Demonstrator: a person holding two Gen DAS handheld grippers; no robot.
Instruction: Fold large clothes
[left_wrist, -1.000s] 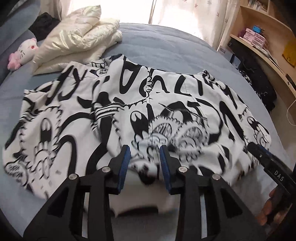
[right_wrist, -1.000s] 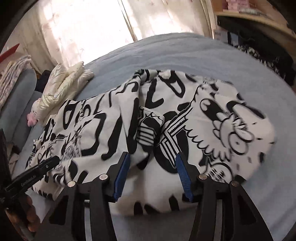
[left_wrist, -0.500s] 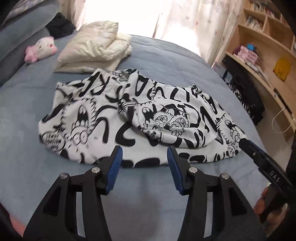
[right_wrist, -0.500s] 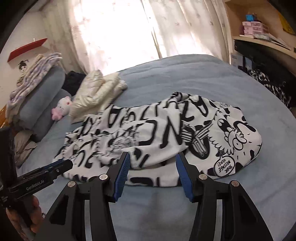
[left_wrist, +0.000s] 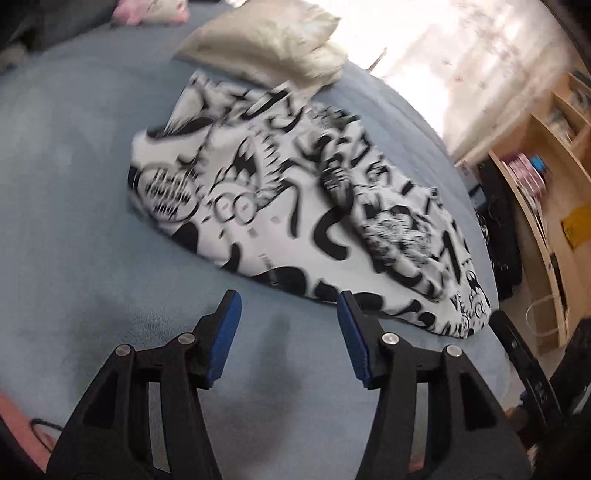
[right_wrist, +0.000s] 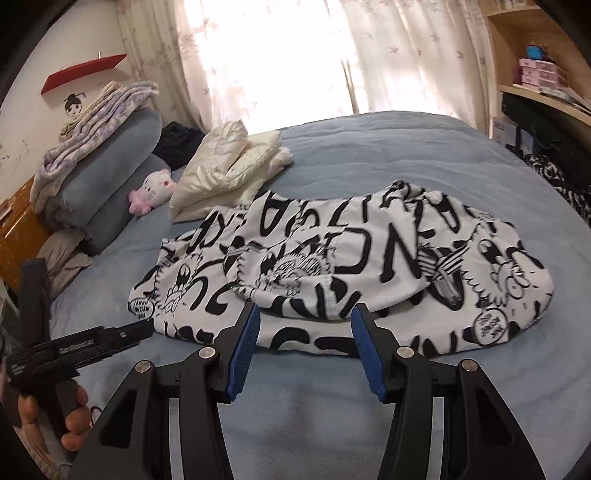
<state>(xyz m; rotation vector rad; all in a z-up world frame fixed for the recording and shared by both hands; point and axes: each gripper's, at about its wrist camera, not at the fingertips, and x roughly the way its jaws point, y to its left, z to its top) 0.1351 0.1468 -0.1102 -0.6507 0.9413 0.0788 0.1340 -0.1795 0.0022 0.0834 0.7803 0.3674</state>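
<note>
A large white garment with black cartoon print (right_wrist: 351, 266) lies folded over on itself on the blue bed (right_wrist: 369, 147); it also shows, blurred, in the left wrist view (left_wrist: 295, 206). My left gripper (left_wrist: 288, 306) is open and empty, above bare bedcover short of the garment's near edge. My right gripper (right_wrist: 304, 323) is open and empty, just short of the garment's front edge. The left gripper shows from the side at the lower left of the right wrist view (right_wrist: 88, 345), held in a hand.
A folded cream jacket (right_wrist: 229, 166) lies beyond the garment. A pink and white plush toy (right_wrist: 151, 192) and grey pillows with folded blankets (right_wrist: 107, 162) sit at the far left. Wooden shelves (left_wrist: 546, 206) and dark clothing (right_wrist: 554, 155) stand to the right of the bed.
Both grippers have let go of the garment and pulled back from it. The left wrist view has swung left and tilted; the garment lies folded on the bed.
</note>
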